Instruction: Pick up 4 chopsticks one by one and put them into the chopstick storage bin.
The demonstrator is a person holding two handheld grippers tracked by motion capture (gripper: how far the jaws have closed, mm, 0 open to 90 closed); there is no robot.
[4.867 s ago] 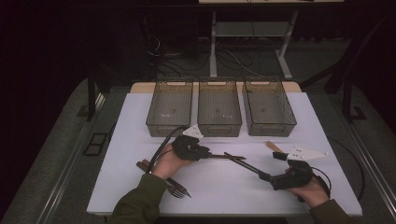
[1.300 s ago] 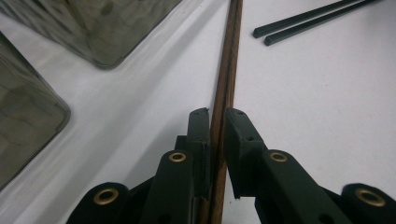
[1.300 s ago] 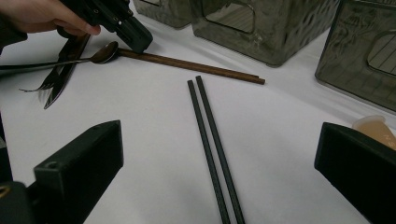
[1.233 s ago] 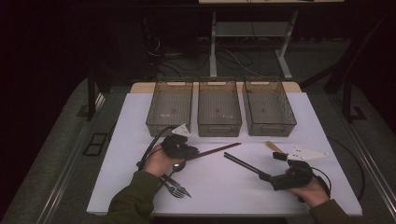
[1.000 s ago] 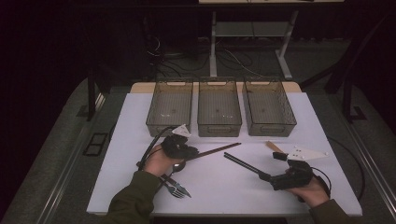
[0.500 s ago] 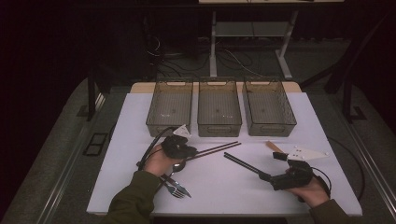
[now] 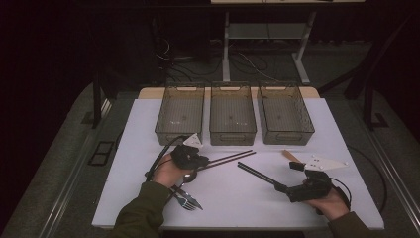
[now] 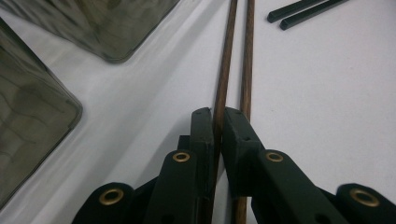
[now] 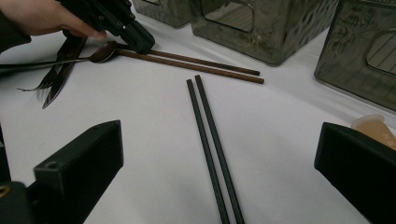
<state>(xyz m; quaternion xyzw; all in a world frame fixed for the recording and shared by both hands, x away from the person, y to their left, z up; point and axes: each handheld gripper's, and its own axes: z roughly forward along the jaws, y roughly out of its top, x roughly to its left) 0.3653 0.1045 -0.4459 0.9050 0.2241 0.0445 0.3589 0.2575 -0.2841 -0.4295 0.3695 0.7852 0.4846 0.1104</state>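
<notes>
The left gripper (image 8: pixel 218 122) is clamped on one brown chopstick (image 8: pixel 224 74), just before the middle bin (image 7: pixel 233 113). The right gripper (image 9: pixel 219 186) waits wide open over the black chopsticks (image 9: pixel 210 140). I think lifting comes next.

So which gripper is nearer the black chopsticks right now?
Right. The right gripper is open, with the black chopsticks lying between its jaws. The left gripper sits off to the side, shut on a brown chopstick.
</notes>
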